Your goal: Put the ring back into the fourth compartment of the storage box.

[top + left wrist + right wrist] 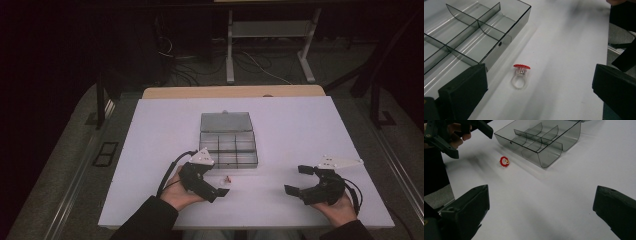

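Fingers: left gripper (223, 191) apart, aimed at ring (520, 75); right gripper (300, 181) apart, idle. Ring on counter (300, 130), just beside organiser box (228, 145), untouched. Compartments empty; pickup & placing still to do.

One ring (520, 75) with a red top lies on one white bench (310, 130). One clear box (228, 145) stands there, lid open, split into six compartments. Two grippers show: left (224, 191) and right (298, 180).
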Demonstrator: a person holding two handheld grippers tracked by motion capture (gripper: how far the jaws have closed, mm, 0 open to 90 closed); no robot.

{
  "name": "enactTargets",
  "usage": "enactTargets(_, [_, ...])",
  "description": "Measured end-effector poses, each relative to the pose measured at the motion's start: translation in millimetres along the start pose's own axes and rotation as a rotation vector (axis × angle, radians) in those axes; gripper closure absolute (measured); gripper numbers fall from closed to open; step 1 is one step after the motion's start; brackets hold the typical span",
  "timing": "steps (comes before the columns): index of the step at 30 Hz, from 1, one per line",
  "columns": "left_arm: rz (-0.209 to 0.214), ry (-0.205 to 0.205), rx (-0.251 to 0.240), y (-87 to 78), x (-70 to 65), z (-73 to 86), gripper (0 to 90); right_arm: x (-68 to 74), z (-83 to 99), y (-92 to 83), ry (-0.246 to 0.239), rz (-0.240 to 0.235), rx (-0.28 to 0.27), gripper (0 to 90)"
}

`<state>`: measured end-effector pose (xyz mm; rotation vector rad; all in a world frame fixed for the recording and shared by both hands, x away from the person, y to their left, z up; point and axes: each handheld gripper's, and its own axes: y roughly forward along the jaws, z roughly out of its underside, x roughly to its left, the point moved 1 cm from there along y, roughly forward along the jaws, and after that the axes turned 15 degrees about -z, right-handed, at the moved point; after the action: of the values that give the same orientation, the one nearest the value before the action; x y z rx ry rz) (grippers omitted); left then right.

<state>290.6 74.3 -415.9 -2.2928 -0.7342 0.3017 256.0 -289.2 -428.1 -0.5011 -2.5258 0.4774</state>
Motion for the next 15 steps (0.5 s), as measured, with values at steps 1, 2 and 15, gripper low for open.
enactTargets(1, [0.0, 0.011, 0.008, 1.0, 0.2, -0.1, 0.0, 0.0, 0.0, 0.3, -0.001, 0.002, 0.004, 0.1])
enactTargets(2, [0.002, 0.01, 0.011, 2.2, -0.4, -0.1, 0.0, 0.1, 0.0, 0.4, 0.0, 0.003, 0.006, 0.1])
enactTargets(15, [0.027, 0.067, 0.08, 21.3, -10.0, -4.4, 0.0, 0.2, 0.2, 0.8, -0.003, 0.002, 0.009, 0.1])
